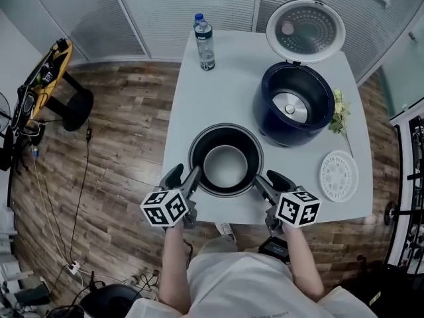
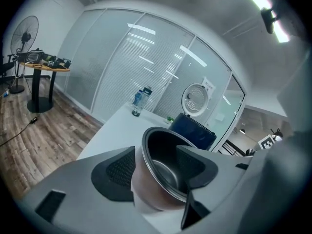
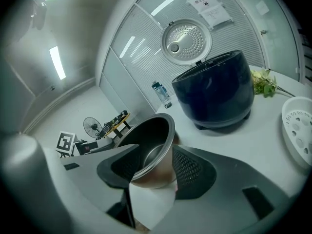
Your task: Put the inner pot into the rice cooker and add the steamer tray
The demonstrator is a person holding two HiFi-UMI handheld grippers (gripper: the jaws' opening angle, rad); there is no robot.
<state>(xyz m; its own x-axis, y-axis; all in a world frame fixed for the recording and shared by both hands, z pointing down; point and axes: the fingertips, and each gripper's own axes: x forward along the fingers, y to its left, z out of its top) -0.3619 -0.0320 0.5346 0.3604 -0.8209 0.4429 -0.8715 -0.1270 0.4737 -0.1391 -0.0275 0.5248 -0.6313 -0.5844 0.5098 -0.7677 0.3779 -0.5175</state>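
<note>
Inner pot (image 1: 226,166) is held at opposite sides, left gripper (image 1: 189,178) and right gripper (image 1: 262,182) each clamped across its wall. Rigid, smooth metal; judged slippery, moderately heavy.

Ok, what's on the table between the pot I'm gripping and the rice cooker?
Nothing. In the head view only bare white table lies between the pot and the rice cooker. The water bottle and steamer tray stand off to either side.

Table (image 1: 199,105): cooker (image 1: 291,136), bottle (image 1: 205,45), tray (image 1: 338,175), flowers (image 1: 340,111)
</note>
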